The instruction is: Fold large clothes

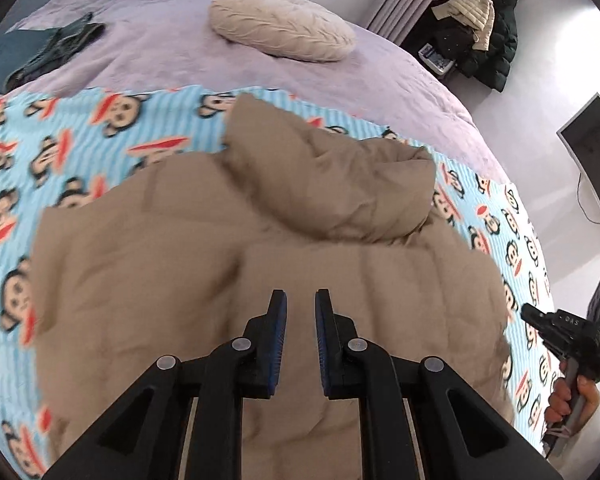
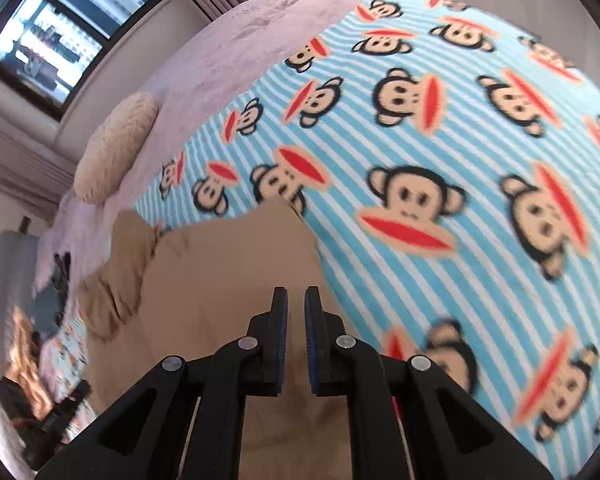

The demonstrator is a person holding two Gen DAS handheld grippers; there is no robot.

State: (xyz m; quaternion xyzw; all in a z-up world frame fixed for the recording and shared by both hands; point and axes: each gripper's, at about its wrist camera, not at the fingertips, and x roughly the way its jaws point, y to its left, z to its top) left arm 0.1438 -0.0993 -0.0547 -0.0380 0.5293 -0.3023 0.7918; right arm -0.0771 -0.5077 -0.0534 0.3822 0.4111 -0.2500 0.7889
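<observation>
A large tan padded jacket [image 1: 260, 240] lies spread on the blue monkey-print blanket [image 1: 60, 140], its hood [image 1: 332, 176] bunched at the far side. My left gripper [image 1: 301, 300] hovers over the jacket's middle with its jaws slightly apart and nothing between them. In the right wrist view the jacket [image 2: 228, 272] fills the lower left. My right gripper [image 2: 296, 296] hovers over the jacket's edge beside the blanket [image 2: 440, 140], jaws slightly apart and empty. The right gripper also shows in the left wrist view [image 1: 526, 309], held by a hand past the jacket's right edge.
A cream pillow [image 1: 282, 24] and dark green clothes [image 1: 40, 54] lie on the lilac bedspread [image 1: 160, 44] beyond the blanket. Dark coats [image 1: 484, 32] hang at the far right. A monitor [image 1: 596, 160] stands right of the bed. A window [image 2: 60, 28] is beyond the bed.
</observation>
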